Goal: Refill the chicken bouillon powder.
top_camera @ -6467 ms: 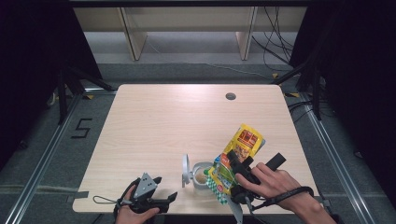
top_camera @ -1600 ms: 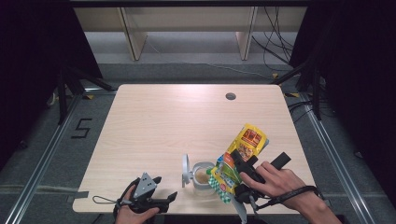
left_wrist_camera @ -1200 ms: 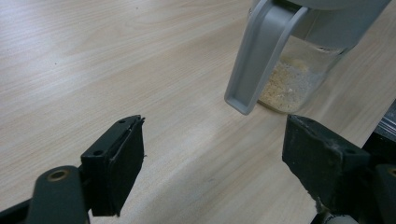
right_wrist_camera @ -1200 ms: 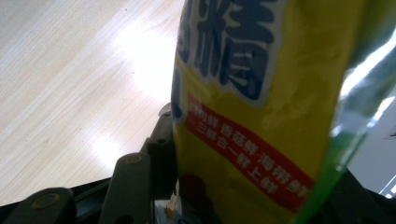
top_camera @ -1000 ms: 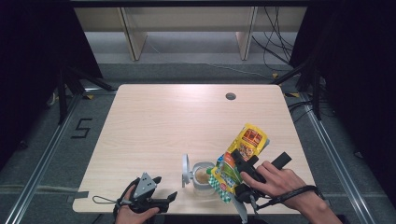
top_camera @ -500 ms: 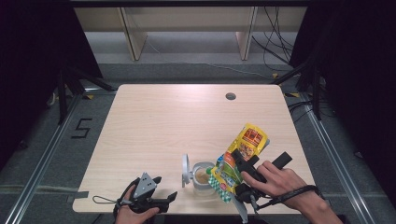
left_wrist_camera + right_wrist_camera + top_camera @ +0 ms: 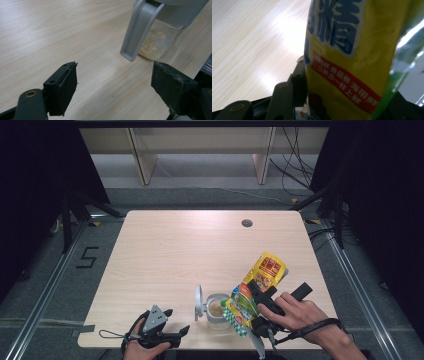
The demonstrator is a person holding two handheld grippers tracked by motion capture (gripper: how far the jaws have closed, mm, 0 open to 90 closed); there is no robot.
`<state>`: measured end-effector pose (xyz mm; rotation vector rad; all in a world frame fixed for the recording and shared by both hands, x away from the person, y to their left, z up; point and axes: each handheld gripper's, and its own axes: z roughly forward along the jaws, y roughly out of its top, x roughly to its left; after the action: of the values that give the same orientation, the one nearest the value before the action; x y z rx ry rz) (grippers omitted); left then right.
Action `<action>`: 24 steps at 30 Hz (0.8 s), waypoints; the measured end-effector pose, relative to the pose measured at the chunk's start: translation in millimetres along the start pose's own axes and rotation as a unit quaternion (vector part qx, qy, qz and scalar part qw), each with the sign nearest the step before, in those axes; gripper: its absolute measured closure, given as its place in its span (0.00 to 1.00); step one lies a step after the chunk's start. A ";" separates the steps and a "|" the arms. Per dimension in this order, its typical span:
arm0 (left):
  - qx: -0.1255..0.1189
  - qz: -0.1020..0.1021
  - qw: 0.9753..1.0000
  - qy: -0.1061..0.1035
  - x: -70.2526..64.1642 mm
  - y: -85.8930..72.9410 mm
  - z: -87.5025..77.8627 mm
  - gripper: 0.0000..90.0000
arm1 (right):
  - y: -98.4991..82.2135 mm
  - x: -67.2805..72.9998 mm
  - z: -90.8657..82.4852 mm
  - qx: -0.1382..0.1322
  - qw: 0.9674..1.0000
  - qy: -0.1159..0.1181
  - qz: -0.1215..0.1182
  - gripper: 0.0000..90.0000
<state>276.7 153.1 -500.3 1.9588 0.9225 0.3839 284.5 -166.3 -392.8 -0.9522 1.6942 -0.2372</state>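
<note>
Item: yellow-and-green printed foil pouch point(image 7: 255, 287), clamped in your right gripper point(image 7: 256, 296) jaws near the surface's front right corner; long axis tilted, mouth down over the clear glass jar point(image 7: 216, 309). Left gripper point(image 7: 172, 336) jaws open, empty.

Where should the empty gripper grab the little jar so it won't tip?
Grab the jar around its clear body, below the grey collar, coming level from the left gripper's side. The flipped-up lid sticks out there, so go under it. The bag blocks the other side.
</note>
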 end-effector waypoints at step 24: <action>-0.007 -0.006 1.000 -0.001 -0.8 0.1 0.3 0.23 | -0.5 -0.5 -0.7 0.003 1.000 0.003 -0.006 0.62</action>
<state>276.5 152.2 -500.3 1.9403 0.9263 0.3802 284.1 -166.4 -391.9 -0.9599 1.6932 -0.2532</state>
